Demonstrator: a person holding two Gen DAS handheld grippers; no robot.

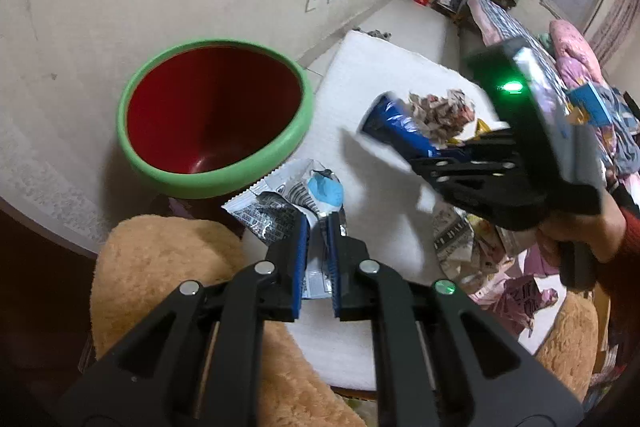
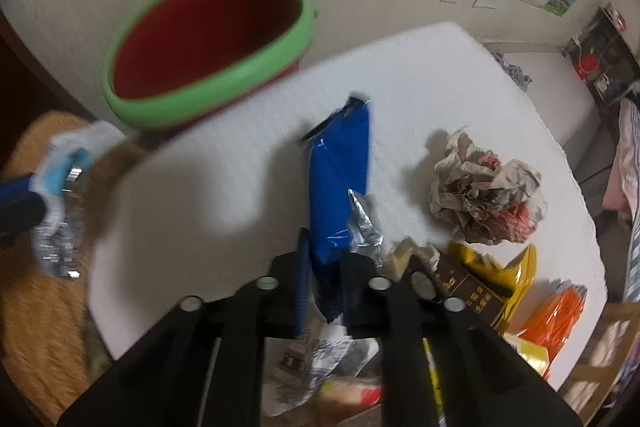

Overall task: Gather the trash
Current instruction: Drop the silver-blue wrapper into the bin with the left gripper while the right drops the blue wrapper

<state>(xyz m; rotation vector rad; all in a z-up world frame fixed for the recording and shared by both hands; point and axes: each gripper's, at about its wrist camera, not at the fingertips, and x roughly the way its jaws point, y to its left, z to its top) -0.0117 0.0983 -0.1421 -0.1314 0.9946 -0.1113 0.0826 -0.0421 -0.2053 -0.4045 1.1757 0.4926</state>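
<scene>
A red bucket with a green rim (image 1: 212, 115) stands at the table's far left edge; it also shows in the right wrist view (image 2: 208, 47). My left gripper (image 1: 318, 227) is shut on a silver-and-blue snack wrapper (image 1: 288, 199), held just right of the bucket; the wrapper also shows in the right wrist view (image 2: 60, 187). My right gripper (image 2: 324, 263) is shut on a blue wrapper (image 2: 340, 179) above the white table (image 2: 440, 75). In the left wrist view the right gripper (image 1: 452, 155) holds that blue wrapper (image 1: 396, 127) pointing toward the bucket.
A crumpled paper ball (image 2: 484, 191), a yellow wrapper (image 2: 508, 271), a brown box (image 2: 472, 287) and an orange bag (image 2: 556, 315) lie on the table's right side. More wrappers (image 1: 480, 251) lie near the front edge. Tan fuzzy cushions (image 1: 160, 275) sit below the table.
</scene>
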